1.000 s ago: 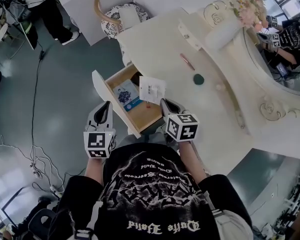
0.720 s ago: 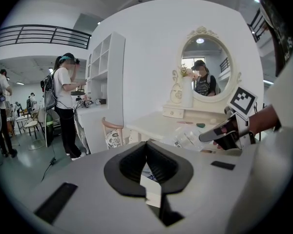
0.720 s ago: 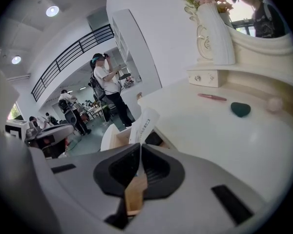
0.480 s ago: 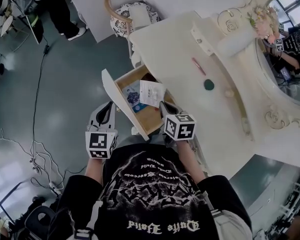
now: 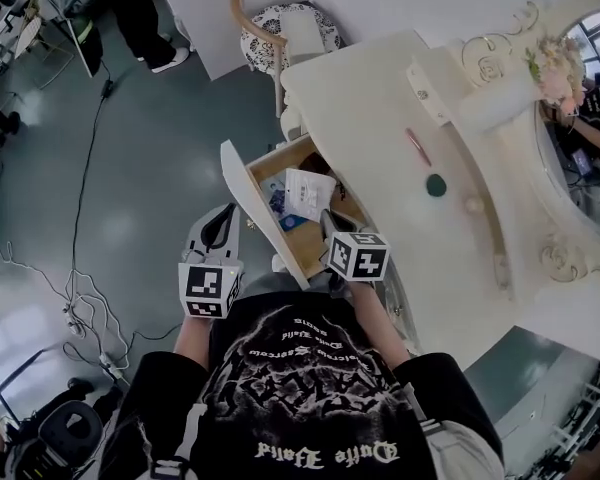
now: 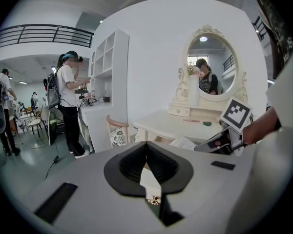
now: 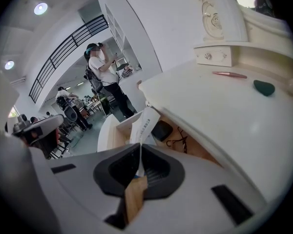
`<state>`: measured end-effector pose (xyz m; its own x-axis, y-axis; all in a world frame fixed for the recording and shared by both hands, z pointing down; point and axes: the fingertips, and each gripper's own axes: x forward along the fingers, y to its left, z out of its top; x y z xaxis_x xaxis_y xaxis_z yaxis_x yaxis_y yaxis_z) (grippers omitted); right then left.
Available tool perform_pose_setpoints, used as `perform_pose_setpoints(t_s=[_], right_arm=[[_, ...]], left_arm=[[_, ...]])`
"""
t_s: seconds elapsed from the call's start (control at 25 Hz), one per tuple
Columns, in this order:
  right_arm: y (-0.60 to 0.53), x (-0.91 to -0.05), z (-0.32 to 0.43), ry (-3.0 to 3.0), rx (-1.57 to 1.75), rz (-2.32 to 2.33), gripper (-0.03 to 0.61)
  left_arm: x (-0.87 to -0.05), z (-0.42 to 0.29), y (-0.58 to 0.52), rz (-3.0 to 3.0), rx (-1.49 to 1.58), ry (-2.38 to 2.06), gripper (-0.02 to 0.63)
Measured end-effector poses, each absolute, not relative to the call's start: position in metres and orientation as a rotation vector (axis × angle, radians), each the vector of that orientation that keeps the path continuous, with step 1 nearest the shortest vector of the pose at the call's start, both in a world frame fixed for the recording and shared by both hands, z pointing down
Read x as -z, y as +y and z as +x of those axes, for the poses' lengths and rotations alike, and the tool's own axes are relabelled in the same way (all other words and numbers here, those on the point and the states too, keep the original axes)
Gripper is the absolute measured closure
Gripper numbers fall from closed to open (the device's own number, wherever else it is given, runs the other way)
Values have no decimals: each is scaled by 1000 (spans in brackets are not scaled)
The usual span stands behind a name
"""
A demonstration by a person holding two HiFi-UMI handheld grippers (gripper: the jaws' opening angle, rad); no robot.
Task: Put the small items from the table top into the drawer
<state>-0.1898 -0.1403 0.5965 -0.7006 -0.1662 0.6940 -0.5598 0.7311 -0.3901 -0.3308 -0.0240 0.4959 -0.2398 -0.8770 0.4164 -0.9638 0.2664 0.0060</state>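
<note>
Cables [image 5: 77,313] trail over the grey floor [image 5: 130,168] at the far left, and a person [image 5: 140,8] stands beyond them. The left gripper [image 5: 220,226] hangs beside the open drawer's [image 5: 250,203] front panel, jaws together on nothing. A white packet [image 5: 308,193] hangs tilted above the drawer's inside, over a blue-printed packet [image 5: 278,201] lying in it, with the right gripper [image 5: 330,218] clamped on its lower edge. Further right, the cream table top [image 5: 370,108] carries a pink pen [image 5: 417,146], a green item [image 5: 436,184] and a small pale ball [image 5: 471,206], all well apart from the drawer. An oval mirror [image 5: 590,98] closes the right side.
</note>
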Motion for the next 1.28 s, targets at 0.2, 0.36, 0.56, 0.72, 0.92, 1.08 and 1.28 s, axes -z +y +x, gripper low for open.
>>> perform_pose_setpoints(t_s=[0.2, 0.36, 0.56, 0.72, 0.92, 1.08, 1.28], right_arm=[[-141, -611, -199, -2248, -812, 546, 560], [-147, -622, -202, -2218, -820, 566, 560], [-151, -637, -203, -2175, -863, 572, 560], [-154, -646, -203, -2158, -845, 576, 560], [-156, -657, -201, -2130, -855, 603, 558], [-157, -663, -203, -2123, -835, 625, 549], [-163, -668, -204, -2118, -790, 650, 545]], left_arm=[[-498, -337, -20, 1663, -365, -2202, 598], [-501, -339, -20, 1653, -363, -2195, 598], [-502, -340, -17, 1656, -382, -2186, 598], [-504, -347, -13, 1635, -387, -2196, 598], [-506, -354, -5, 1601, -390, -2203, 598], [-507, -358, -2, 1585, -401, -2207, 598], [-508, -360, 0, 1580, -409, -2206, 598]])
